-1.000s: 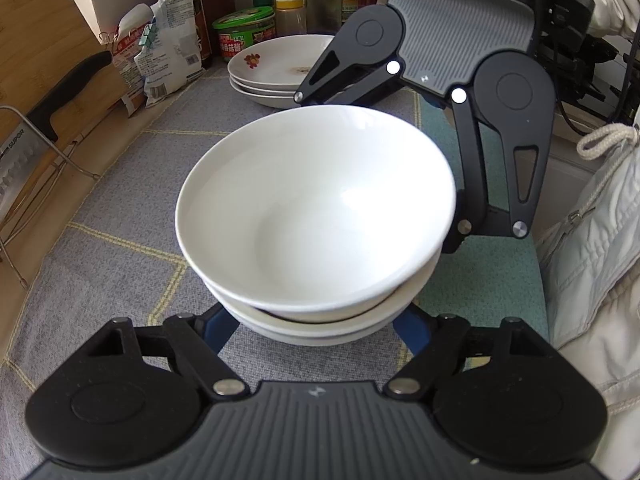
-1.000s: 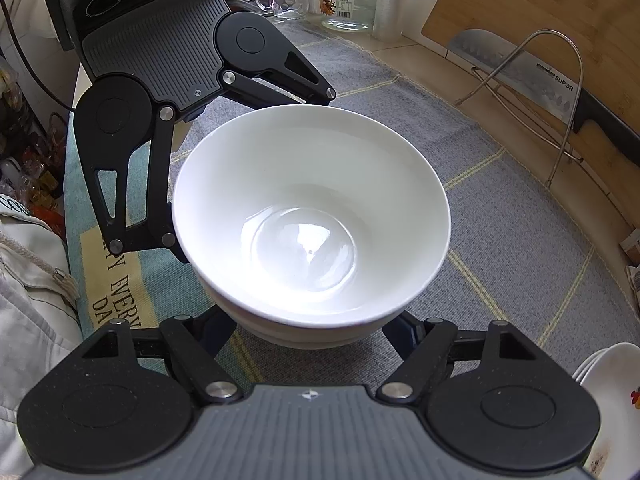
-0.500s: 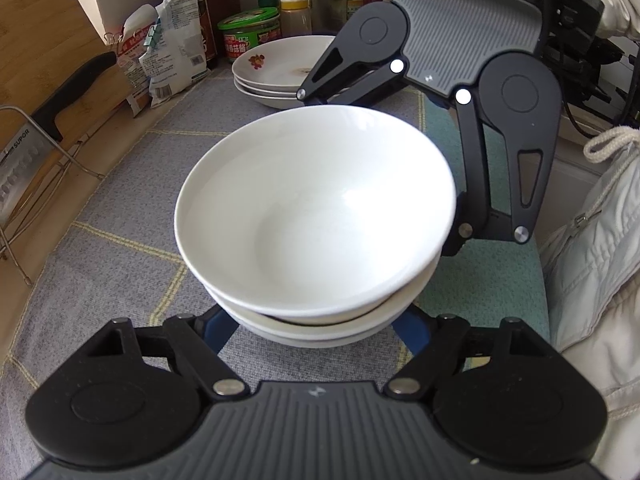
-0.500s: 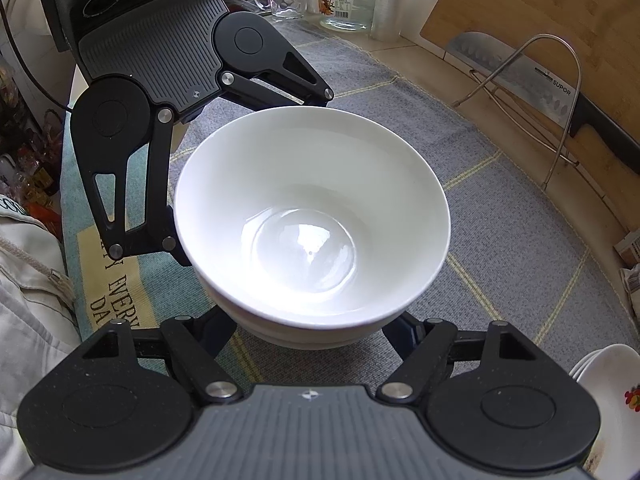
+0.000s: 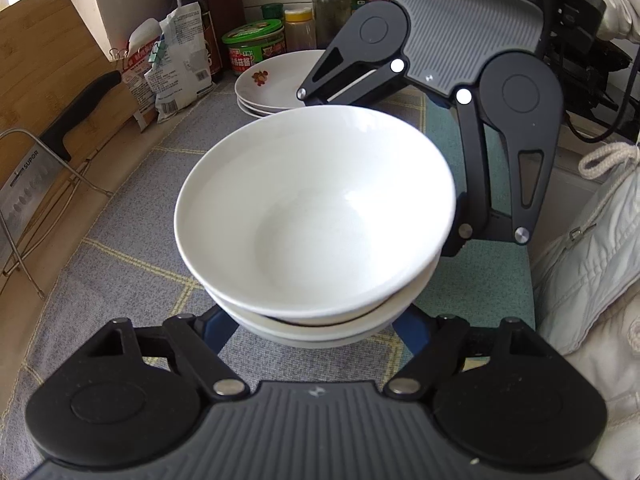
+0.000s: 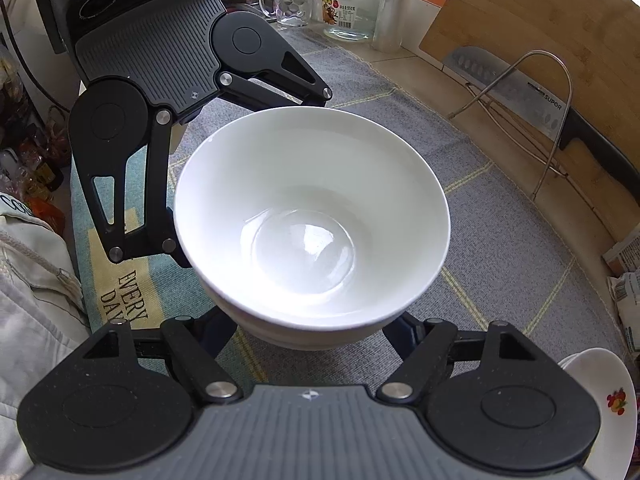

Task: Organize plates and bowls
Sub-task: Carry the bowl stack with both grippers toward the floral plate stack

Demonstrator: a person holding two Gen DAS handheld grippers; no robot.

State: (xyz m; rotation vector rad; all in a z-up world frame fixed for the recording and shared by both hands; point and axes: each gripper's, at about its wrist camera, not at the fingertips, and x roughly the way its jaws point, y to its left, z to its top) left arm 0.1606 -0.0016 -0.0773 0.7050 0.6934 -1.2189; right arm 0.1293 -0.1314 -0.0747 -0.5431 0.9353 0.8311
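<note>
i find both grippers set around one stack of white bowls [image 5: 316, 216] standing on the grey cloth [image 5: 132, 216] in the middle of the counter. in the left wrist view the left gripper [image 5: 316, 326] straddles the near foot of the stack, its blue fingers [image 5: 214, 326] on either side of the lowest bowl; the right gripper [image 5: 440, 128] comes in from the far side, opposite it. in the right wrist view the right gripper [image 6: 310, 330] is likewise closed in on the base of the same stack [image 6: 312, 216], with the left gripper [image 6: 180, 120] across from it.

state of the fingers: both pairs sit against the sides of the lowest bowl, and i judge each to be pinching the stack. the bowl walls hide the actual contact of the pads, so this is a judgement.

the stack of plates [image 5: 276, 84], the top one with a small fruit print, sits far left on the cloth, well apart from the bowls. a cleaver on a wire rack [image 5: 36, 176] leans at the left edge.

step in hand, in my judgement: a two-handed hold on the bowl stack, ready for moving. the top bowl sits slightly tilted in the one below. the next move calls for both hands to travel together and level, so that bowl does not slide.
</note>
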